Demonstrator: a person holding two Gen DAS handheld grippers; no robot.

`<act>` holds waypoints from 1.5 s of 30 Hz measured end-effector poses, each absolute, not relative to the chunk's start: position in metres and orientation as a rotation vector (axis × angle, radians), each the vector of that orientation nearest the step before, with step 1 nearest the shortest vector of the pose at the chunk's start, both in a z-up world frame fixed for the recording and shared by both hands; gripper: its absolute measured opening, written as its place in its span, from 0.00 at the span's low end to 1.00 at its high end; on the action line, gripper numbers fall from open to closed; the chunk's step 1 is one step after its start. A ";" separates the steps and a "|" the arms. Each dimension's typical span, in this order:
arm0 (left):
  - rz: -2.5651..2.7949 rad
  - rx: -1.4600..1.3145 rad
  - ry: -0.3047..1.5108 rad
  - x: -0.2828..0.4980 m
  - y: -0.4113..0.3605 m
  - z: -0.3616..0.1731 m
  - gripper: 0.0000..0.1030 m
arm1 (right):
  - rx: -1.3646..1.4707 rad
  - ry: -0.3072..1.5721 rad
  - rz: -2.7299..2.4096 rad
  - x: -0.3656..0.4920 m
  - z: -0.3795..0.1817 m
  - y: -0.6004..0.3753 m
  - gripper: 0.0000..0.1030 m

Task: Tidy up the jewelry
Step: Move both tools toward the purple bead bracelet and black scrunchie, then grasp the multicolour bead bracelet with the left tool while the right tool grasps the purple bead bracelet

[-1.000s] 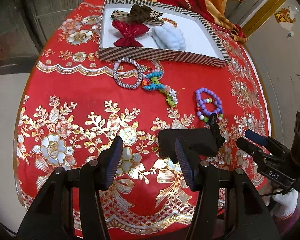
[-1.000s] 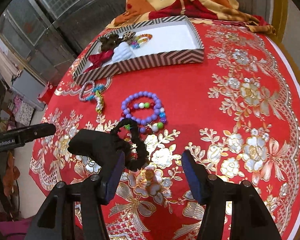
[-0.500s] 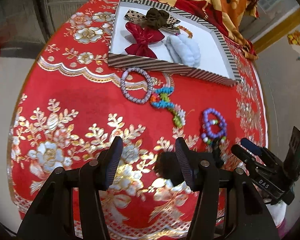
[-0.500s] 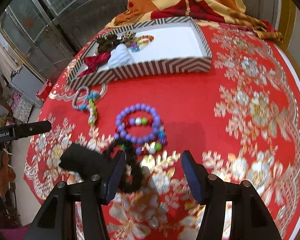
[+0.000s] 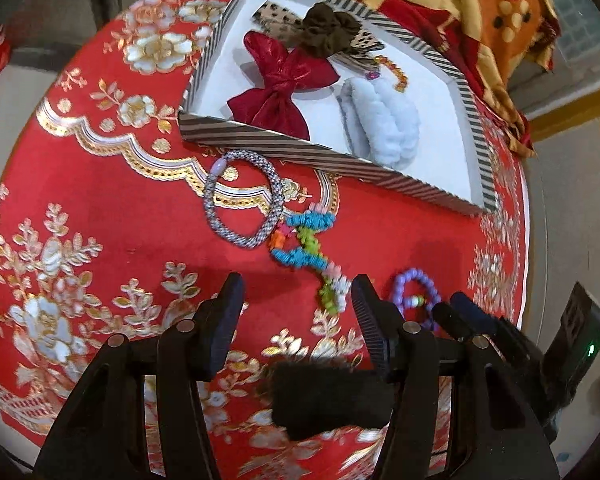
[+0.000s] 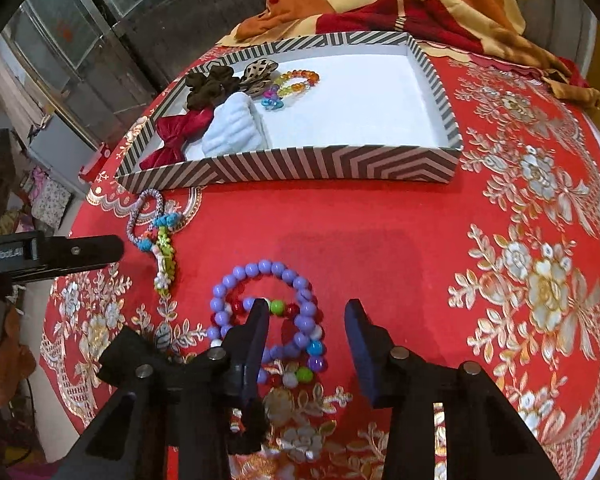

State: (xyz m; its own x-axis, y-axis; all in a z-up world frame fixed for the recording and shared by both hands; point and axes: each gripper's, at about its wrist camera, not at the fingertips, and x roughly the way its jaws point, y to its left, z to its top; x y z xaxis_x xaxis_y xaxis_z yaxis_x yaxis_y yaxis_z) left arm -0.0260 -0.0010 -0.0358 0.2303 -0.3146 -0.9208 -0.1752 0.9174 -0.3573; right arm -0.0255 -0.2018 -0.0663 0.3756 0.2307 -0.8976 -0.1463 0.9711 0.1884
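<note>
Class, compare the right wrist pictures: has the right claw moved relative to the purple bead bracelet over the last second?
Yes. The right claw has advanced toward the striped tray; the purple bead bracelet, earlier ahead of it, now lies partly between its fingers, which have just been closing.

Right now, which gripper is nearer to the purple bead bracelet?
Right. The right gripper has its fingertips over the purple bead bracelet, one finger crossing it; its jaws have just been closing. The left gripper is off to the bracelet's side, apart from it.
</note>
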 end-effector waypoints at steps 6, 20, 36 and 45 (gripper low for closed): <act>-0.043 -0.452 1.379 -0.015 -0.012 -0.045 0.54 | 0.084 1.178 0.269 -0.015 -0.072 -0.203 0.37; -0.051 -0.416 1.384 -0.011 -0.029 -0.057 0.33 | -0.039 1.185 0.292 -0.005 -0.083 -0.188 0.09; -0.273 -0.396 1.275 -0.029 -0.027 0.009 0.10 | 0.119 1.048 0.347 -0.029 -0.005 -0.207 0.08; -0.326 -0.385 1.196 -0.024 -0.028 0.054 0.10 | 0.123 0.985 0.303 -0.030 0.029 -0.220 0.08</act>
